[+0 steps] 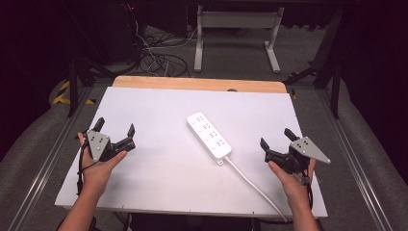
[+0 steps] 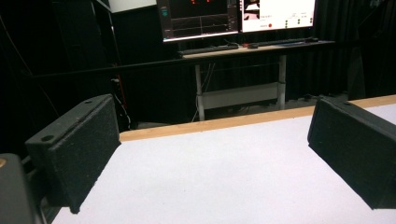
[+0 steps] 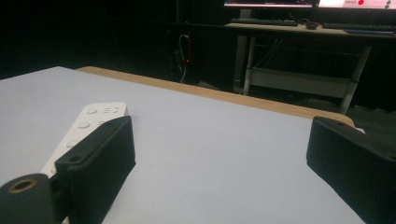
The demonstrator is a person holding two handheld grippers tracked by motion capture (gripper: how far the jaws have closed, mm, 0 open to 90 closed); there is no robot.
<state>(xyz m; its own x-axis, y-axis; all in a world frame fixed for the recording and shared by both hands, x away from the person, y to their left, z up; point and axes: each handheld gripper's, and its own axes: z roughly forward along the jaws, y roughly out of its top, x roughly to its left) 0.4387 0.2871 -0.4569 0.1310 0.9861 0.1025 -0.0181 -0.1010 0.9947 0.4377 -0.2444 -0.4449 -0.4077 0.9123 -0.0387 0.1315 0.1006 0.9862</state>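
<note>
A white power strip point(image 1: 209, 135) lies at an angle near the middle of the white table point(image 1: 159, 178), its cord point(image 1: 255, 185) running off toward the front edge. My left gripper point(image 1: 115, 128) rests open at the table's left side, nothing between its jaws. Over at the right side my right gripper point(image 1: 275, 138) is open too, a short way right of the strip. In the right gripper view the power strip point(image 3: 88, 126) shows just behind the left jaw. The left gripper view has bare table point(image 2: 219, 177) between the wide-apart jaws.
A wooden strip point(image 1: 197, 83) edges the table's far side. Beyond it stand a desk frame point(image 1: 236, 29) and tangled cables point(image 1: 159, 57) on the floor. Monitors point(image 2: 233, 16) sit on that desk in the left gripper view.
</note>
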